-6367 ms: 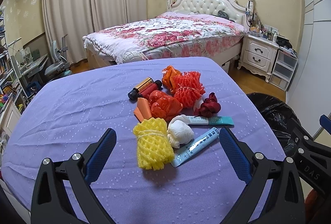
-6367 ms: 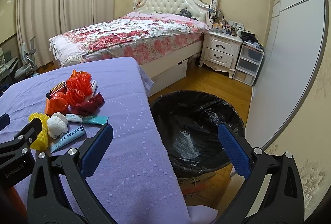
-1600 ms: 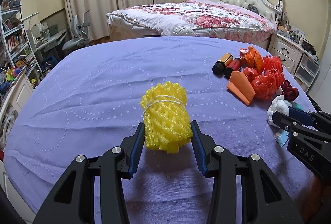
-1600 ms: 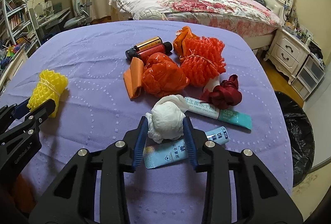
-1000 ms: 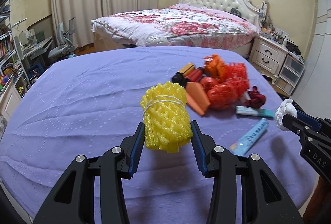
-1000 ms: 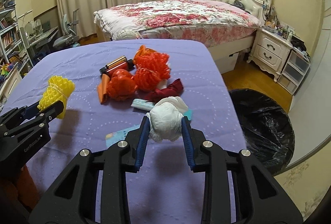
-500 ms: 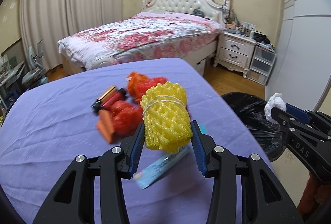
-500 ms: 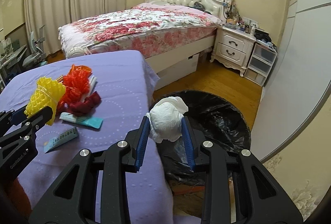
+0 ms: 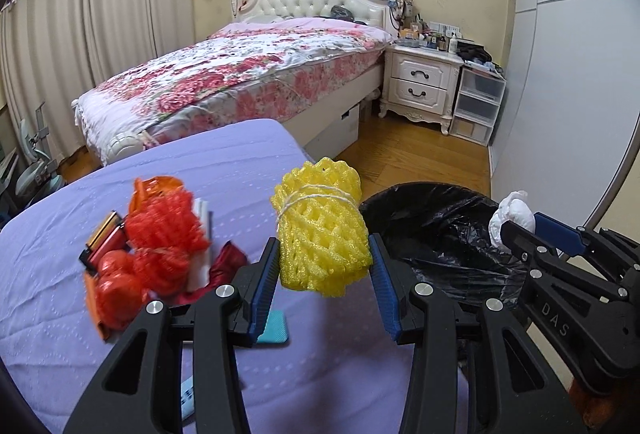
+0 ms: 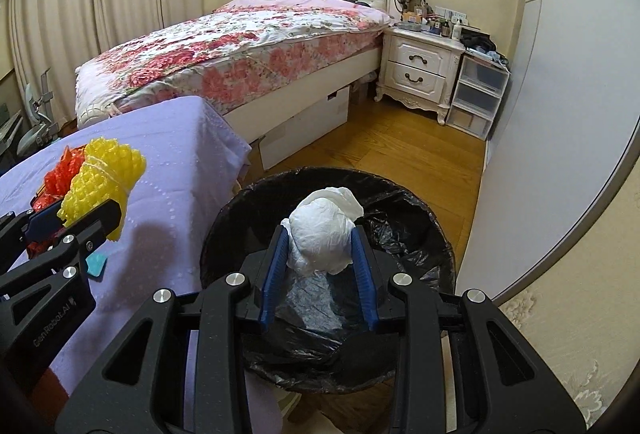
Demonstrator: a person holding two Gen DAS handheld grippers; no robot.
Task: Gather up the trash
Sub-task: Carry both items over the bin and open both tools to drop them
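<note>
right wrist view, "genrobot.ai" on left claw, "das" on right claw

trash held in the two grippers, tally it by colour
yellow foam mesh net, in the left gripper: 1
white crumpled tissue wad, in the right gripper: 1
total: 2

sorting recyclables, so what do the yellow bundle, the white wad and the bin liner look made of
Yellow lattice bundle: likely soft foam netting, matte, open diamond mesh tied with white string.
White crumpled wad: tissue paper or thin plastic film, finely creased; cannot tell which.
Black bin liner: thin plastic film, glossy and wrinkled.
</note>
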